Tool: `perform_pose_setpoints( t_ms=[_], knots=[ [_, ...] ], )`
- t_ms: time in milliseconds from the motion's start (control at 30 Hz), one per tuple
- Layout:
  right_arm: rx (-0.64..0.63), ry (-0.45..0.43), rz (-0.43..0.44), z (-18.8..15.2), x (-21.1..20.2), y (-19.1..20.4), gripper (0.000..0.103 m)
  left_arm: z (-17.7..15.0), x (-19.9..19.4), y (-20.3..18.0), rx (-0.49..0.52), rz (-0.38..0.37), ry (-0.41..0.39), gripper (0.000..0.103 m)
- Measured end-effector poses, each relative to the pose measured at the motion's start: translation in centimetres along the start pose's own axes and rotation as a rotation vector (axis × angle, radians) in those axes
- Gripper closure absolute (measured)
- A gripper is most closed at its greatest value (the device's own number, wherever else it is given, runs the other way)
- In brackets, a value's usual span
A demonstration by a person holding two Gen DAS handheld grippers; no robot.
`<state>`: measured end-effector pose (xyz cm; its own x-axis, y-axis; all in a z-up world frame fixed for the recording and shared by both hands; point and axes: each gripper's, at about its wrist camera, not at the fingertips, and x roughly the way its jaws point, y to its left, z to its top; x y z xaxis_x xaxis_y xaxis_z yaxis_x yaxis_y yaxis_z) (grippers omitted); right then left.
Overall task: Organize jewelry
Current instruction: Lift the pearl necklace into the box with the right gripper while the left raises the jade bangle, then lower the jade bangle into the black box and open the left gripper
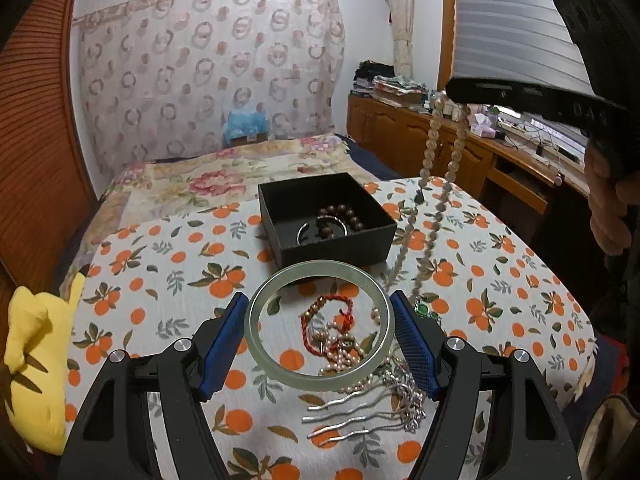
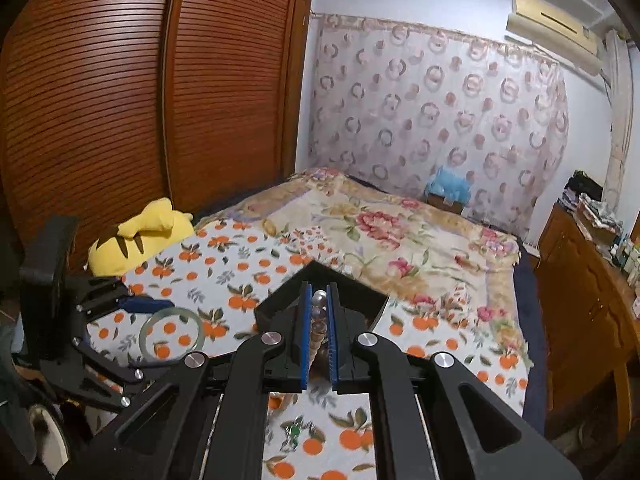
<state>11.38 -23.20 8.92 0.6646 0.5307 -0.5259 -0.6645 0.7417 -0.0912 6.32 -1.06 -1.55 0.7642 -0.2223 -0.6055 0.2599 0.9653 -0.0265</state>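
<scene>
Centrally, a black box (image 1: 326,220) sits open on the orange-print cloth (image 1: 168,280), lid off; inside it lie a dark wooden bead bracelet (image 1: 340,218) and a thin silver bangle (image 1: 320,229), the beads toward the box's back right, the bangle touching them in front. Just in front of the box, the left gripper (image 1: 320,320) has its blue pads pressed on either side of a pale green jade bangle (image 1: 320,326), held level above the cloth. Seen through and below that bangle, further in front of the box, is a loose pile: a red braided cord bracelet (image 1: 320,320), a pink pearl strand (image 1: 344,354), silver wavy hairpins (image 1: 344,416) and a tangled silver chain (image 1: 412,400). To the right of the box, a long strand of pale translucent beads (image 1: 436,160) hangs from the right gripper (image 2: 319,336), its lower end reaching the cloth near a small green item (image 1: 422,309). The right gripper's jaws are closed tight on that strand, beads stacked between the pads in the right wrist view, the tool raised well above the box and angled down. A hand (image 1: 608,208) grips its handle at the right of the box. A yellow plush toy (image 1: 36,364) lies well left of the box, at the cloth's edge.
</scene>
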Motion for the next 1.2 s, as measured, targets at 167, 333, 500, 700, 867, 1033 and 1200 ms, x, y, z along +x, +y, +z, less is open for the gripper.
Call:
perform_pose_setpoints(
  t_ms=[167, 333, 500, 700, 867, 1033, 1200],
  knots=[
    [-0.005, -0.017, -0.019, 1.9, 0.2, -0.6, 0.095, 1.0, 0.1, 0.2, -0.002, -0.001, -0.021, 0.034],
    [0.008, -0.041, -0.028, 3.7, 0.1, -1.6, 0.095, 2.0, 0.0, -0.1, 0.018, 0.004, -0.042, 0.034],
    [0.021, -0.078, -0.037, 5.7, -0.1, -2.6, 0.095, 3.3, 0.6, -0.2, 0.037, 0.012, -0.051, 0.034],
    [0.036, -0.109, -0.039, 7.6, 0.2, -3.2, 0.095, 4.9, 1.8, 0.4, 0.027, 0.011, -0.062, 0.034],
    [0.061, -0.098, -0.037, 7.2, 1.6, -3.8, 0.095, 6.1, 2.8, 0.7, 0.031, 0.028, -0.068, 0.034],
    [0.119, -0.035, -0.003, 3.9, 5.0, -4.5, 0.095, 6.8, 4.6, 1.4, 0.03, 0.044, -0.053, 0.034],
    [0.172, 0.052, 0.065, 0.2, 9.4, -4.8, 0.095, 7.3, 7.6, 2.0, 0.028, 0.07, -0.016, 0.034]
  ],
)
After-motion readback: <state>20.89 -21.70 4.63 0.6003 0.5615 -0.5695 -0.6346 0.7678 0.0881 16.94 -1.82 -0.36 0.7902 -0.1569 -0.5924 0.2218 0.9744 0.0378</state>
